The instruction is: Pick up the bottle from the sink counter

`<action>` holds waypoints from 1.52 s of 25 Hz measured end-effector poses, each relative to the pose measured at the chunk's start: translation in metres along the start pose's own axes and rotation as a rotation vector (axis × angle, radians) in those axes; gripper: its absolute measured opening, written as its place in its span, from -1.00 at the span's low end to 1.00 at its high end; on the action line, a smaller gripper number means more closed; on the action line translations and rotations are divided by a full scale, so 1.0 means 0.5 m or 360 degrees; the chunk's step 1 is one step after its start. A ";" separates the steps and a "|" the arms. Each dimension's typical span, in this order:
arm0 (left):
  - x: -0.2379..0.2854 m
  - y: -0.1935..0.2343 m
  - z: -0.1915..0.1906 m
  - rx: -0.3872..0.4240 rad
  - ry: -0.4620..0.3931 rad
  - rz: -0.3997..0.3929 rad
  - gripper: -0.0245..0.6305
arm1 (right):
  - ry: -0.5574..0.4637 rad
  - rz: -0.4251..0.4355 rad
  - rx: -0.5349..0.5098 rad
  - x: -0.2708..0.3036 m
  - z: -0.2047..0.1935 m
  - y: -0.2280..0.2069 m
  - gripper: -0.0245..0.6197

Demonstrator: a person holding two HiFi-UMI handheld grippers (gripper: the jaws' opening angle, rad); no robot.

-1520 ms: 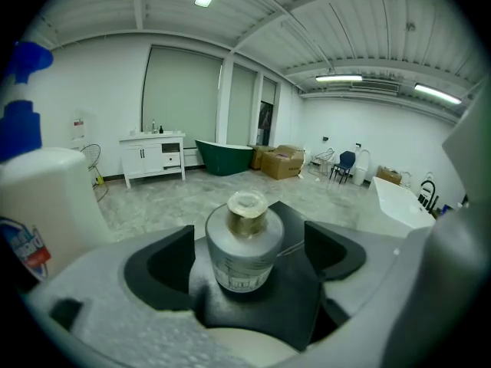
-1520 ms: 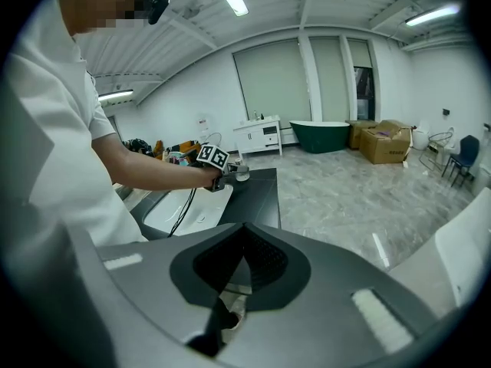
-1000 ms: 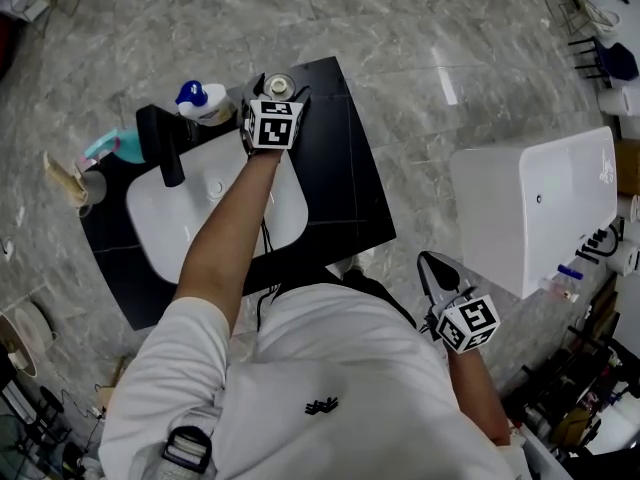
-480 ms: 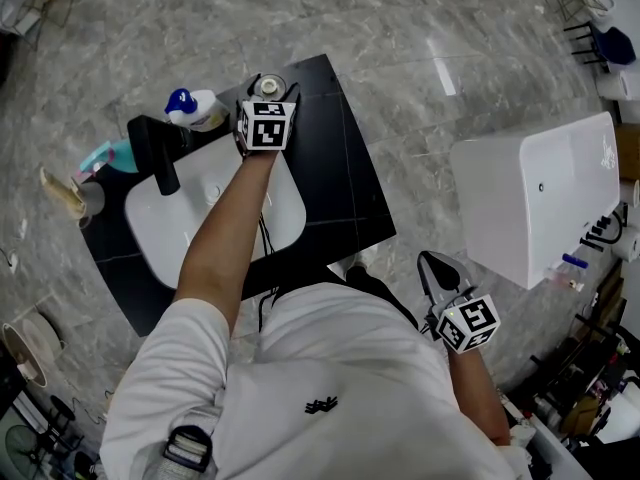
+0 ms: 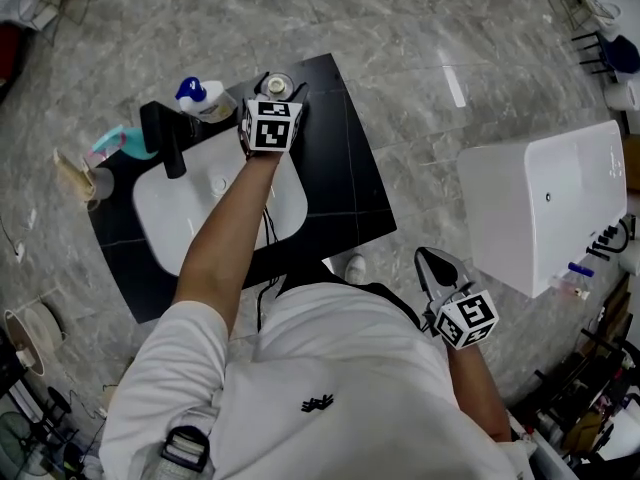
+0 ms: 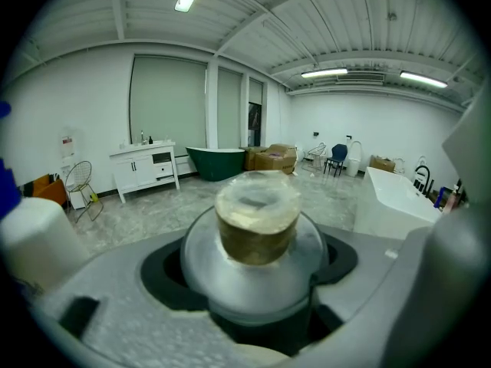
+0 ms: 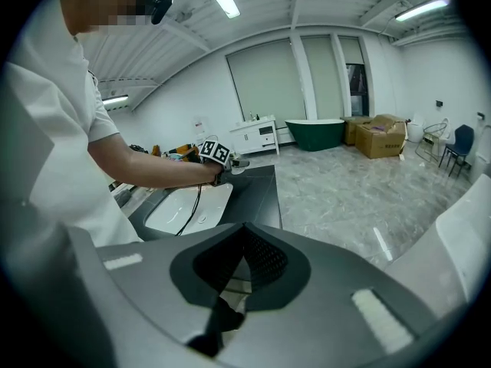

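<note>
The bottle (image 5: 278,84) is a small clear round one with a brownish cap, standing at the far edge of the black sink counter (image 5: 345,168). My left gripper (image 5: 275,94) reaches over the basin and is shut on the bottle. In the left gripper view the bottle's (image 6: 257,232) glass body fills the gap between both jaws and touches them. My right gripper (image 5: 434,261) hangs low at the person's right side, away from the counter, shut with nothing in it; its jaws meet at the tip (image 7: 244,232).
A white bottle with a blue cap (image 5: 203,98) stands just left of the held bottle, near the black faucet (image 5: 163,138). The white basin (image 5: 215,213) lies under my left arm. A teal item (image 5: 122,144) sits at the counter's left. A white bathtub (image 5: 545,203) stands to the right.
The left gripper has stayed at the bottle, and its jaws look drawn in closer around it. The right gripper has kept its place.
</note>
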State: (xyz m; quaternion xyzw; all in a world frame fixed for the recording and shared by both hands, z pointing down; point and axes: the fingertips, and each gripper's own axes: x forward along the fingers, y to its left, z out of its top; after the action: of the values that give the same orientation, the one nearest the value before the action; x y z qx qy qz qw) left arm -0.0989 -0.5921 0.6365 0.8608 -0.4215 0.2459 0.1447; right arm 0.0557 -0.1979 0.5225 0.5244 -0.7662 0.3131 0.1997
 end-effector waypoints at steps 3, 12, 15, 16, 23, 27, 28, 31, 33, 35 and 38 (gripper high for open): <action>-0.042 -0.018 0.018 0.0000 -0.0006 0.0013 0.12 | -0.0036 0.0039 -0.0027 -0.021 -0.001 -0.003 -0.88; -0.190 -0.104 0.065 -0.0018 -0.0022 0.0026 0.12 | -0.0114 0.0175 -0.0093 -0.091 -0.026 -0.033 -0.89; -0.239 -0.139 0.065 -0.0029 -0.0009 0.0015 0.12 | -0.0140 0.0226 -0.0114 -0.109 -0.033 -0.038 -0.89; -0.255 -0.151 0.066 -0.0028 -0.0005 0.0013 0.12 | -0.0147 0.0244 -0.0123 -0.113 -0.034 -0.039 -0.89; -0.359 -0.239 0.066 -0.0006 -0.0011 -0.0036 0.12 | -0.0174 0.0362 -0.0180 -0.141 -0.056 -0.039 -0.88; -0.412 -0.291 0.062 0.0013 -0.0016 -0.0052 0.12 | -0.0179 0.0410 -0.0204 -0.162 -0.080 -0.043 -0.89; -0.425 -0.305 0.059 0.0016 -0.0015 -0.0058 0.12 | -0.0181 0.0419 -0.0207 -0.168 -0.088 -0.043 -0.89; -0.463 -0.343 0.050 0.0016 -0.0013 -0.0077 0.12 | -0.0185 0.0443 -0.0218 -0.188 -0.109 -0.039 -0.89; -0.488 -0.367 0.045 0.0014 -0.0010 -0.0092 0.12 | -0.0185 0.0461 -0.0224 -0.200 -0.123 -0.034 -0.88; -0.514 -0.396 0.038 0.0015 -0.0009 -0.0108 0.12 | -0.0182 0.0480 -0.0230 -0.214 -0.141 -0.029 -0.89; -0.554 -0.435 0.031 0.0012 -0.0015 -0.0127 0.12 | -0.0183 0.0509 -0.0243 -0.235 -0.166 -0.019 -0.89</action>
State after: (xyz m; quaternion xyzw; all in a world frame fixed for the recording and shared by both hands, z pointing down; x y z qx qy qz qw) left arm -0.0657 -0.2868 0.4634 0.8786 -0.3866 0.2374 0.1492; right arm 0.1063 -0.0633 0.5107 0.3964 -0.8715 0.2513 0.1424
